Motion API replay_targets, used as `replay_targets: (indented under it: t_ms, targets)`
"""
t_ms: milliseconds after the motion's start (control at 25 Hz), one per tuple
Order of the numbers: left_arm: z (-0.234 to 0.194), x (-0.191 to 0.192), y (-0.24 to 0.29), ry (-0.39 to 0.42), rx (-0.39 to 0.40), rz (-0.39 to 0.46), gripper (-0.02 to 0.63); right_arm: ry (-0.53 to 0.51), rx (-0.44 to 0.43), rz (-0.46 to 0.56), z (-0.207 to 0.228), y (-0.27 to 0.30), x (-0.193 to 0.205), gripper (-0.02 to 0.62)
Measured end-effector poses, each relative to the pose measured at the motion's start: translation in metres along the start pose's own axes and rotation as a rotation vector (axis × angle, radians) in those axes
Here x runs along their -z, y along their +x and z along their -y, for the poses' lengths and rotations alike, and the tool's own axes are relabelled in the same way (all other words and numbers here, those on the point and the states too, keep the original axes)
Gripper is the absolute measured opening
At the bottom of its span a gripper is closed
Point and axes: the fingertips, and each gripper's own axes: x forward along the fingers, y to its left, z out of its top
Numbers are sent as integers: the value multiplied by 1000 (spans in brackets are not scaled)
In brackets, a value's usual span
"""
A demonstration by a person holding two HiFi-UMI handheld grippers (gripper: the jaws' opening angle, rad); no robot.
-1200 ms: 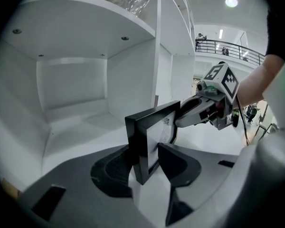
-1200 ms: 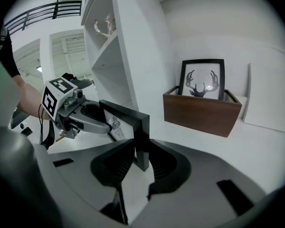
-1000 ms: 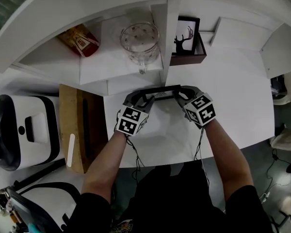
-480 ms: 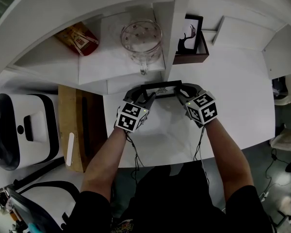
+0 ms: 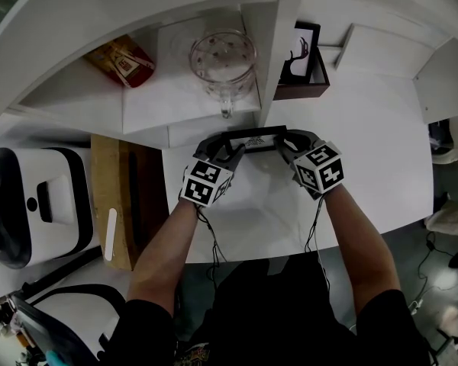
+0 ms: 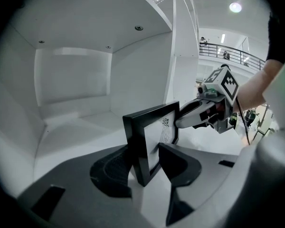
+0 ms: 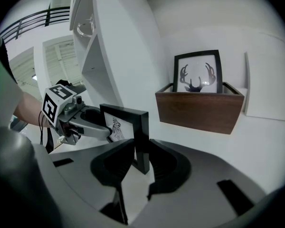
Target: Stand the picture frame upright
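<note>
Your left gripper [image 6: 145, 164] and right gripper [image 7: 141, 156] each pinch one end of the black picture frame [image 5: 253, 139]. It stands upright, near the wooden box [image 5: 301, 91], on its front-left side. The standing step looks almost done. Next, loosen both grips gently and check that it balances.
</note>
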Motion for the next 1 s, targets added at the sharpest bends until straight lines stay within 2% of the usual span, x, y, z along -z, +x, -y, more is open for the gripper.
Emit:
replay_targets:
  t_ms: [440, 720, 1000]
  targets:
    - [-4, -3, -10, 11, -27, 22, 195, 17, 21, 6, 4, -4, -1, 118]
    - [-5, 5, -34, -69, -58, 50, 195, 43, 35, 13, 7, -19, 5, 124]
    - [0, 19, -64, -97, -102, 71, 195, 121, 74, 43, 10, -45, 17, 124]
